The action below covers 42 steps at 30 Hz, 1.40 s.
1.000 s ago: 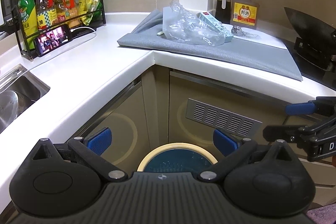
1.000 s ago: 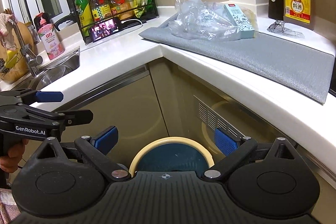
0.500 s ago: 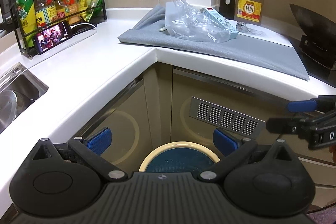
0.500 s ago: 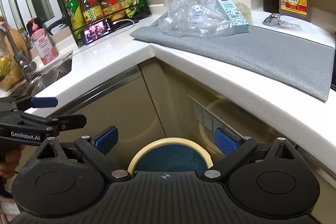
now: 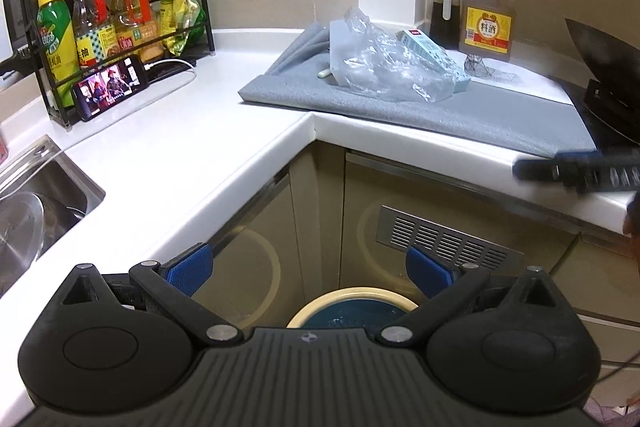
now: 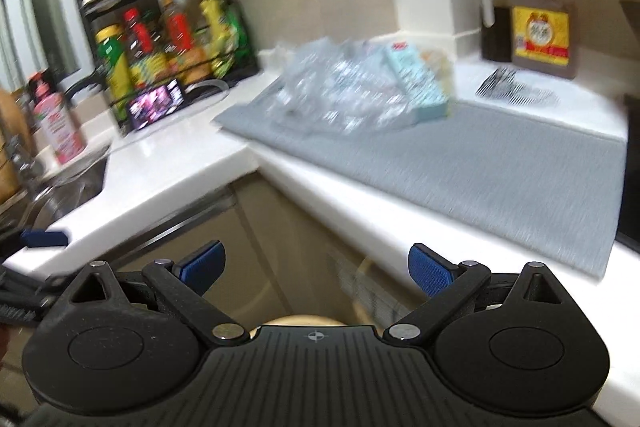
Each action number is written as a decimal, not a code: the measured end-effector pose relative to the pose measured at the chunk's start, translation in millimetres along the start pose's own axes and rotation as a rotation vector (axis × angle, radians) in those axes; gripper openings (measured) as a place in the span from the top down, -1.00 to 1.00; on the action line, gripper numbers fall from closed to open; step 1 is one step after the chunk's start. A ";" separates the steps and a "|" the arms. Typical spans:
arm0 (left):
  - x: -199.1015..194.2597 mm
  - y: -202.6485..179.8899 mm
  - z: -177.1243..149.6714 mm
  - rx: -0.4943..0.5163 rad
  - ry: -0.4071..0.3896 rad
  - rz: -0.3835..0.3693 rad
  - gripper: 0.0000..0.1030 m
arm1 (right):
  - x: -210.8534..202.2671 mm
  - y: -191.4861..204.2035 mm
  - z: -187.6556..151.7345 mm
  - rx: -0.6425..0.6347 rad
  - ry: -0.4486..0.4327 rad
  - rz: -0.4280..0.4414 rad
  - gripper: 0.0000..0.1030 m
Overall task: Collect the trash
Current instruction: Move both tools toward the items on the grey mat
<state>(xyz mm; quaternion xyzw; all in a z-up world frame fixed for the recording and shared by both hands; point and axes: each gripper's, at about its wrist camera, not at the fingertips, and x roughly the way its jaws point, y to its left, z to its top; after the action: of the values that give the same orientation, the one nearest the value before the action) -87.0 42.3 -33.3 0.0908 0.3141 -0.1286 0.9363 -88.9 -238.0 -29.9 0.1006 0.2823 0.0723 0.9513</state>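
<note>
Both claws stand wide and hold nothing. The left claw (image 5: 308,271) hangs over the bin (image 5: 352,309) on the floor in the cabinet corner. The right claw (image 6: 316,267) sits near the desk (image 6: 192,163) edge, its view blurred. The trash lies on the grey mat (image 5: 500,115): a crumpled clear bag (image 5: 384,67) with a pale blue box (image 5: 434,57) touching it. Bottles fill a rack (image 5: 120,15) beside the sink (image 5: 48,195).
</note>
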 end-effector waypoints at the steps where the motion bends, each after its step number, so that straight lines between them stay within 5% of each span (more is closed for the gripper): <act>1: 0.3 0.5 1.7 0.003 -0.001 0.004 -0.99 | 3.3 -4.9 5.5 0.011 -0.013 -0.014 -0.91; 9: 7.3 5.2 10.9 0.003 0.011 0.023 -0.99 | 45.4 -51.8 60.2 0.155 -0.106 -0.108 -0.91; 16: 17.5 7.2 16.9 -0.012 0.046 0.022 -0.99 | 109.3 -68.8 116.6 0.094 -0.205 -0.198 -0.92; 23: 22.3 5.0 36.0 0.010 0.036 0.041 -0.99 | 174.6 -77.8 138.1 0.040 -0.161 -0.233 -0.89; 25: 25.2 2.1 45.3 0.018 0.025 0.037 -0.99 | 182.4 -80.2 135.9 0.035 -0.136 -0.214 -0.43; 26: 27.4 0.1 50.7 0.020 0.019 0.033 -0.99 | 182.8 -80.6 133.5 0.029 -0.127 -0.207 0.12; 27: 30.1 -2.2 56.1 0.022 0.012 0.028 -0.99 | 180.1 -82.2 131.2 0.034 -0.135 -0.214 0.19; 34: 62.1 -34.4 103.6 0.034 -0.053 -0.038 -0.99 | 122.5 -104.6 118.8 0.076 -0.326 -0.314 0.19; 39: 102.0 -65.5 141.0 -0.010 -0.052 -0.142 -0.99 | 119.0 -125.5 107.5 0.101 -0.339 -0.364 0.19; 42: 128.9 -82.2 160.3 -0.018 -0.048 -0.154 -0.99 | 120.1 -146.0 106.7 0.202 -0.327 -0.309 0.19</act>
<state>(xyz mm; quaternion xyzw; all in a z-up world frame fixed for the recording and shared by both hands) 78.2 -99.7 6.5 0.0549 0.2988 -0.1994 0.9316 81.5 -372.2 -39.1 0.1610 0.1424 -0.1199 0.9692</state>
